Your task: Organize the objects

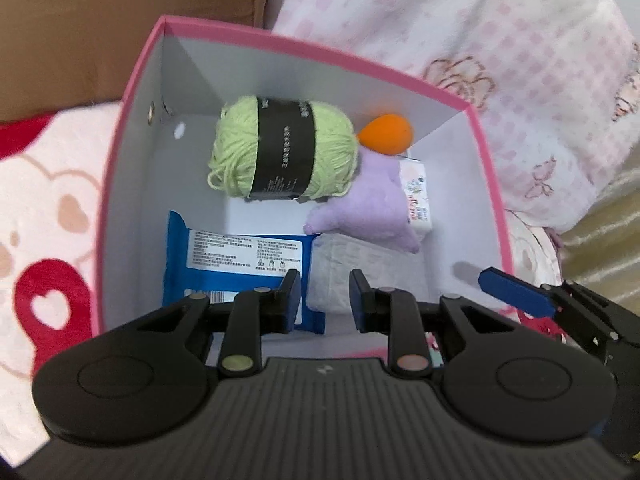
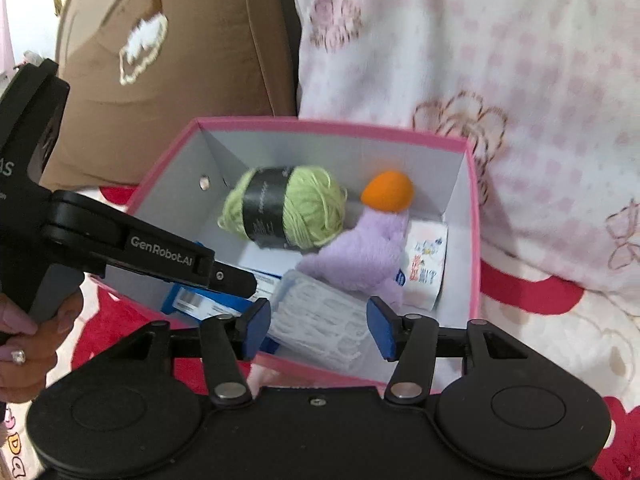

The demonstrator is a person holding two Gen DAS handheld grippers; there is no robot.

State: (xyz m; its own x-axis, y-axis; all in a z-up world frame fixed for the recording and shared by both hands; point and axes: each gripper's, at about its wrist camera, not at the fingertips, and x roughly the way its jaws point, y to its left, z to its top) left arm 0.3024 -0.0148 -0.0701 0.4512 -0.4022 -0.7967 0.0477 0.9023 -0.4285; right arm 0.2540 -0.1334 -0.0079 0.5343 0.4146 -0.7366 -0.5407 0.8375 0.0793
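Observation:
A pink box [image 1: 136, 92] with grey inside walls stands on a bed; it shows in the right wrist view too [image 2: 474, 216]. Inside lie a green yarn ball [image 1: 280, 148] [image 2: 288, 212], an orange sponge egg [image 1: 386, 134] [image 2: 387, 191], a purple plush [image 1: 372, 208] [image 2: 368, 256], a blue packet [image 1: 236, 264] [image 2: 200, 302], a white quilted pack [image 1: 348, 268] [image 2: 320, 328] and a small white tissue pack [image 1: 418, 196] [image 2: 426, 268]. My left gripper [image 1: 325, 300] is open and empty over the box. My right gripper [image 2: 318, 330] is open and empty at the box's near edge.
A pink and white blanket [image 1: 500, 40] [image 2: 500, 60] lies behind and right of the box. A brown cushion [image 1: 100, 20] [image 2: 180, 60] is at the back left. A red and cream patterned cover [image 1: 48, 208] [image 2: 560, 320] lies under the box.

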